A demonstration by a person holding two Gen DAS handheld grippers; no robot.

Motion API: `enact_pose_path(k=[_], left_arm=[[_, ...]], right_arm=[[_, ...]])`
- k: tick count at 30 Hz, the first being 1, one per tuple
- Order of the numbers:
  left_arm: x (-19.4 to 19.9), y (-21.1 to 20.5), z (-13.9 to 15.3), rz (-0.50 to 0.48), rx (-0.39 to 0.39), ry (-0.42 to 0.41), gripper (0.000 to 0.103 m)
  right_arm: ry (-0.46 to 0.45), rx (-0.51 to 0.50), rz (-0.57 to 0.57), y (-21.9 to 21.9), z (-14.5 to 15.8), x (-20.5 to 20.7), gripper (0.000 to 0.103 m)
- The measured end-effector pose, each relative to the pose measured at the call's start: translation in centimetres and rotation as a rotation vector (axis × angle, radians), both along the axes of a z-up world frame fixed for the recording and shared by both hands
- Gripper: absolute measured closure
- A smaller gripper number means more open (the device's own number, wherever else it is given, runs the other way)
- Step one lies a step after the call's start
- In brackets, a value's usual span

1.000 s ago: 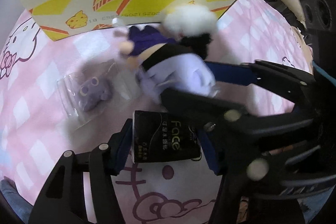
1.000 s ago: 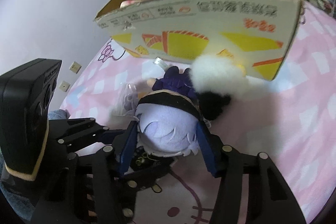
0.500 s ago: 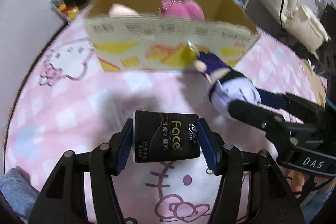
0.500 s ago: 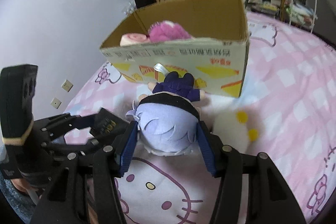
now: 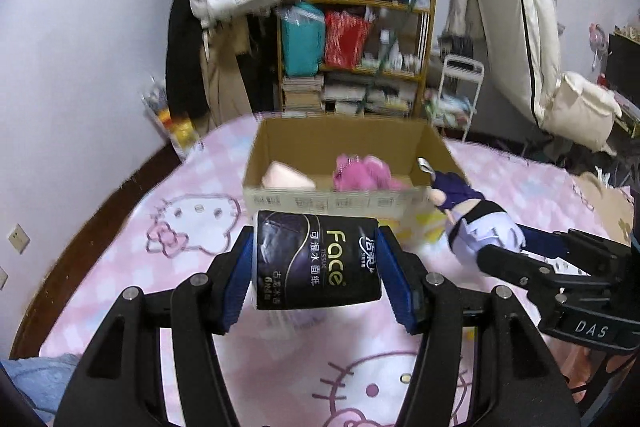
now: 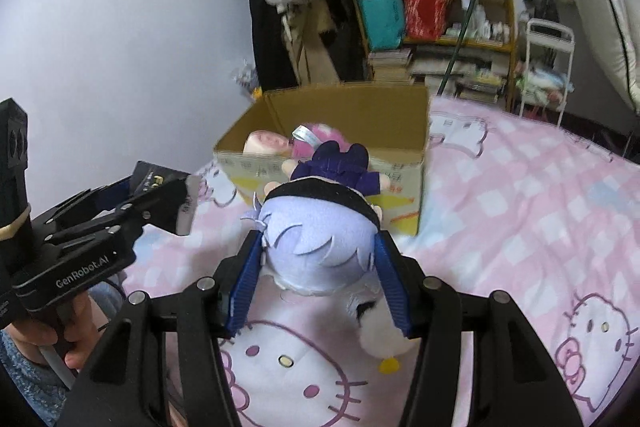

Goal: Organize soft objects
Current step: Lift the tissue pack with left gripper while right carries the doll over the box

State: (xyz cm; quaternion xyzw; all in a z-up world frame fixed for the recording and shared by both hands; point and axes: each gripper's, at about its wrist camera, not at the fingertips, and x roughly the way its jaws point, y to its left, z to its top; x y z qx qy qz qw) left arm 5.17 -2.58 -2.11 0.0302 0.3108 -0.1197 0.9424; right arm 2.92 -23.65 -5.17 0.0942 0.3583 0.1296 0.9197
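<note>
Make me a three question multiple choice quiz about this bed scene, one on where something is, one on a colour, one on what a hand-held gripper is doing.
1. Where is the pink fluffy toy?
A. inside the cardboard box
B. on the bedsheet
C. on the shelf

2. What colour is the tissue pack?
A. white
B. red
C. black

3. What is the state of the right hand-held gripper?
A. open and empty
B. shut on the plush doll
C. shut on the tissue pack

Answers: 1 A, the toy lies behind the box's front wall beside a pale pink roll. 2 C, its wrapper is black with gold lettering. 3 B, both blue pads press the doll's lavender head, while the left hand-held gripper holds the pack.
</note>
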Motion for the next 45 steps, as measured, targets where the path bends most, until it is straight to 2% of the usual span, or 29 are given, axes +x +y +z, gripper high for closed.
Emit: enact_pose_path(k=[7,15,29,33,39,45], left_arm=[[0.0,0.4,2.3,0.011,-0.007,-0.107,0.045],[1.8,0.5,4.6,0.033,-0.003,-0.176,0.045],[6.4,-0.6,8.8,0.023,-0.019,-0.277,0.044],[7.6,-1.1,8.5,0.018,-0.018,-0.281,0.044],[8.9,-1.4,6.3,0.011,-0.011,-0.248,0.044],[10.1,-1.3,4.2,0.007,-0.002,-0.200,0.044]], right_arm=[[-0.086,-0.018,-0.036,-0.7,2.1,0.3,0.044],[-0.173,-0.088,-0.069,-0.8,4.4,1.9,0.044],[-0.275,-0.111,-0.100,-1.6,8.1,5.9,0.044],[-0.286,-0.107,-0.112,-2.0,8.2,7.1,0.044],[-0.284,-0.108,-0.114,-2.4,7.7,8.0,0.044],[-0.251,-0.104,-0.112,-2.7,5.6,9.6,0.043]])
